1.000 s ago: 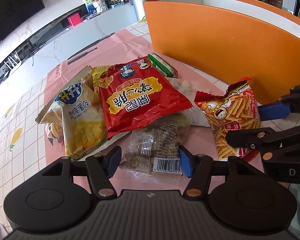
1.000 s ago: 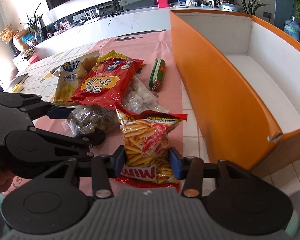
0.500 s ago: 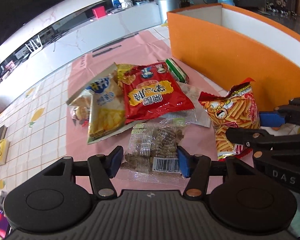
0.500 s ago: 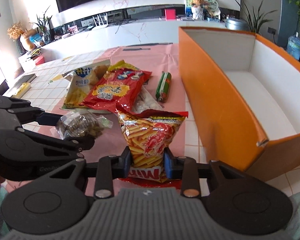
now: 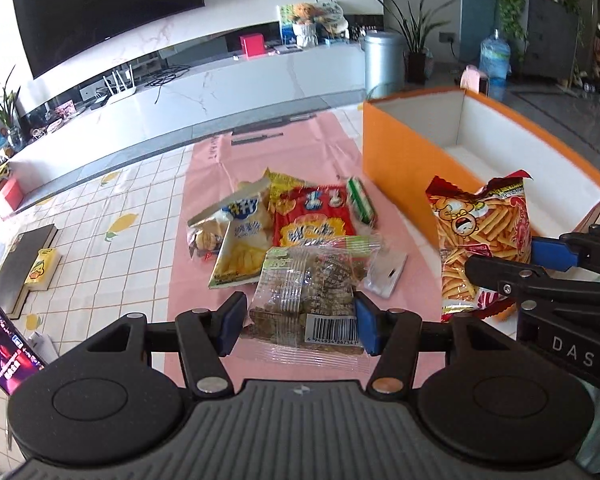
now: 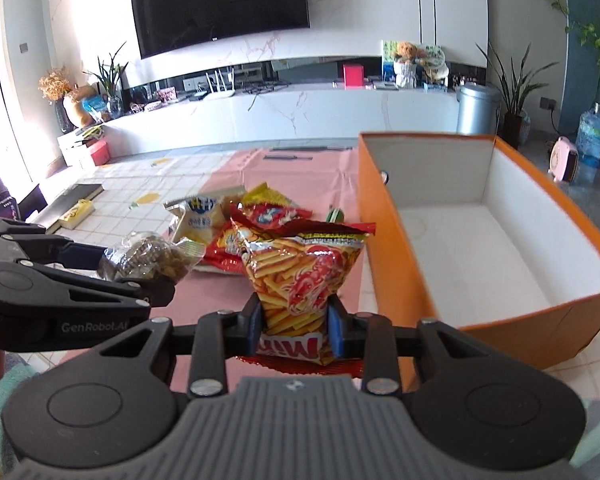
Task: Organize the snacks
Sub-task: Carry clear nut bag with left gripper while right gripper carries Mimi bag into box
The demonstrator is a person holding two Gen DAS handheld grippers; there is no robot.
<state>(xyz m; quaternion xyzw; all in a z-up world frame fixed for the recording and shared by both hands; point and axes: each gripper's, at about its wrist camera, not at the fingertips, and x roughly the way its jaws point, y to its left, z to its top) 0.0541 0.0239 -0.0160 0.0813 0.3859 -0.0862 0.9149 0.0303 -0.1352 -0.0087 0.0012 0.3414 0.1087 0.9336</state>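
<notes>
Left tongs (image 5: 298,322) clamp a clear packet of brown snacks (image 5: 308,284), lifted off the pink mat (image 5: 236,168). Right tongs (image 6: 294,330) pinch the red fries bag (image 6: 300,276), held upright. Orange box (image 6: 384,240) at 3 o'clock; remaining snack pile (image 5: 280,224) at 12 on the worktop (image 5: 112,216).

The red snack bag with yellow lettering (image 5: 314,220) in mid-frame is partly covered by the clear packet of brown pieces (image 5: 306,294). A phone with a lit screen (image 5: 0,344) is cut off at the left edge. Packet print is too small to read. The small green-wrapped stick (image 6: 334,214) shows only its tip.
</notes>
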